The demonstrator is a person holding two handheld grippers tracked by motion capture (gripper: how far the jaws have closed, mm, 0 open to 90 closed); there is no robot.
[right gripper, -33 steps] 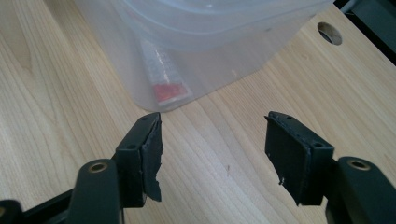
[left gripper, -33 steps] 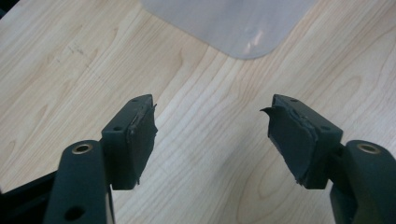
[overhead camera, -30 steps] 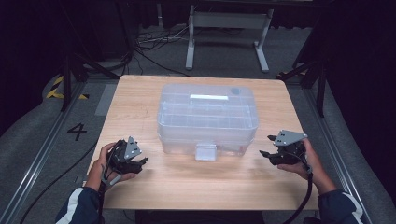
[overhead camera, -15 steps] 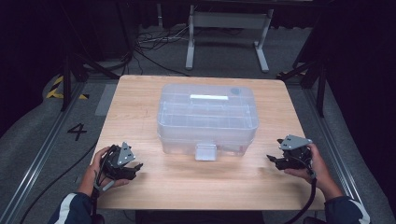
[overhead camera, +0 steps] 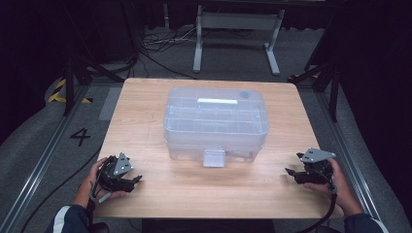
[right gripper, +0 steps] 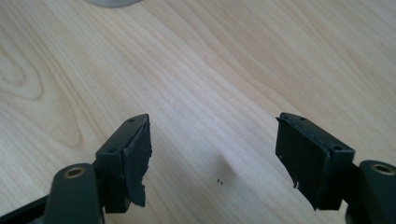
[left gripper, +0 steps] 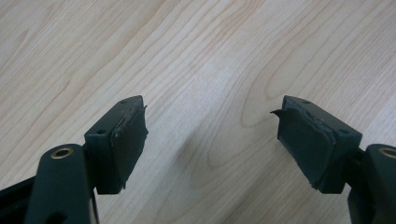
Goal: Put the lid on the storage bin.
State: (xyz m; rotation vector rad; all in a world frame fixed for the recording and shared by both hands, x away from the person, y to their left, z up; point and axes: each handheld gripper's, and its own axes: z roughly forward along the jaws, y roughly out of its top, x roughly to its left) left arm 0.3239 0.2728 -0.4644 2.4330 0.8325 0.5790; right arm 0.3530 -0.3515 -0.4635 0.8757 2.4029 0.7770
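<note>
Clear plastic box (overhead camera: 216, 121) sits mid-table (overhead camera: 145, 107), lid on, white latch (overhead camera: 214, 158) on its near face. Box is the landmark.

Left gripper (overhead camera: 127, 182) rests low at the near-left corner, well apart from the box, held in a hand (overhead camera: 92, 182). The left gripper view shows its jaws spread wide, pads (left gripper: 128, 140) worn at the edges, bare wood between them. Nothing held.

Right gripper (overhead camera: 293, 174) sits near-right of the box, also well apart from it, in the other hand (overhead camera: 335, 184); grey plate (overhead camera: 317, 155) on top, cable (overhead camera: 330, 208) trailing toward the table's near edge. In the right gripper view its jaws stand wide apart too, with bare wood grain between the pads (right gripper: 140, 158) and a sliver of something pale at the top edge, too little to identify. Nothing held.

Both grippers point inward toward the strip of table in front of the box. Neither touches it.

Beyond the table, past the box: a grey metal stand (overhead camera: 235, 29) on the floor, loose cables (overhead camera: 155, 48) beside it. A "4" (overhead camera: 80, 137) is marked on the floor to the left.
</note>
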